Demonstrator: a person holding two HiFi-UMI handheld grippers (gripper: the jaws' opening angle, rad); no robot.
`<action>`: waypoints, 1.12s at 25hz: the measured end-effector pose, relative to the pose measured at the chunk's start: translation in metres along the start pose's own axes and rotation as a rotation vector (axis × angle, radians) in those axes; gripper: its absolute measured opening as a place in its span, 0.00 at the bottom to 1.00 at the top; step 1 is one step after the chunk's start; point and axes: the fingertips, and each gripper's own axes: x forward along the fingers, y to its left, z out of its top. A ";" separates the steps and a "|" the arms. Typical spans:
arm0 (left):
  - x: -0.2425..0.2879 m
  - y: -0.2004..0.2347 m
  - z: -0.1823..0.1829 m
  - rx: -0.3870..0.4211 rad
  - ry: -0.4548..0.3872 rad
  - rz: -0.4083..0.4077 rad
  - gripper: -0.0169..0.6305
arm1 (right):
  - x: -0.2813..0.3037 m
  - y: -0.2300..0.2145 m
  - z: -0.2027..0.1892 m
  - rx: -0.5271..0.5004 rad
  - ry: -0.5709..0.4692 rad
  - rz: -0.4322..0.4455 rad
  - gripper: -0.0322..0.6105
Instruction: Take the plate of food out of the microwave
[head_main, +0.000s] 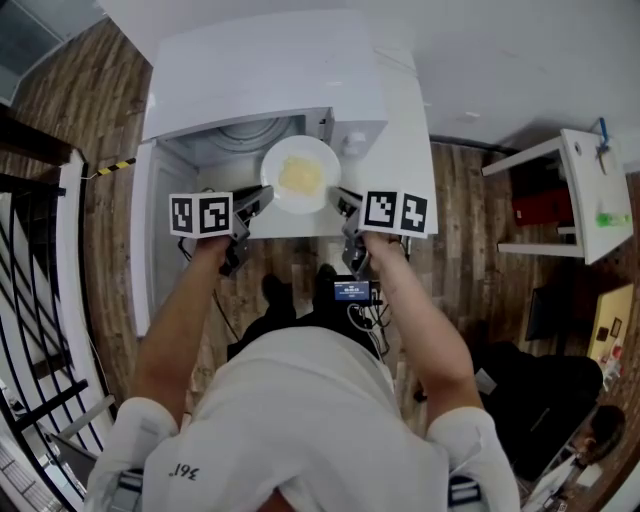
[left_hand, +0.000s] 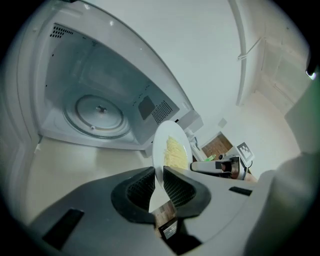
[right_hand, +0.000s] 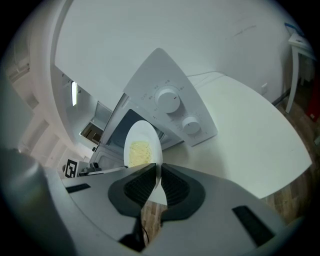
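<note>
Fingers (left_hand: 139, 191) pinch a round white plate (head_main: 300, 149) bearing yellow food (head_main: 300, 177)

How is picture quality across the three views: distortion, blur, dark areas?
Head view: fisheye curves straight lines; light is even and the plate is sharp. Left gripper view: black rounded corners, microwave walls bowed, its inside dimmer. Right gripper view: same dark corners and bowing, bright wall, no strong glare.
</note>
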 end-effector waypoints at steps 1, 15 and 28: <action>-0.002 -0.004 0.001 0.002 -0.005 -0.009 0.11 | -0.003 0.002 0.001 0.000 0.000 0.007 0.10; -0.042 -0.050 0.033 0.086 -0.070 -0.073 0.11 | -0.043 0.053 0.029 -0.052 -0.053 0.085 0.10; -0.056 -0.062 0.091 0.116 -0.104 -0.059 0.11 | -0.039 0.087 0.085 -0.101 -0.066 0.091 0.10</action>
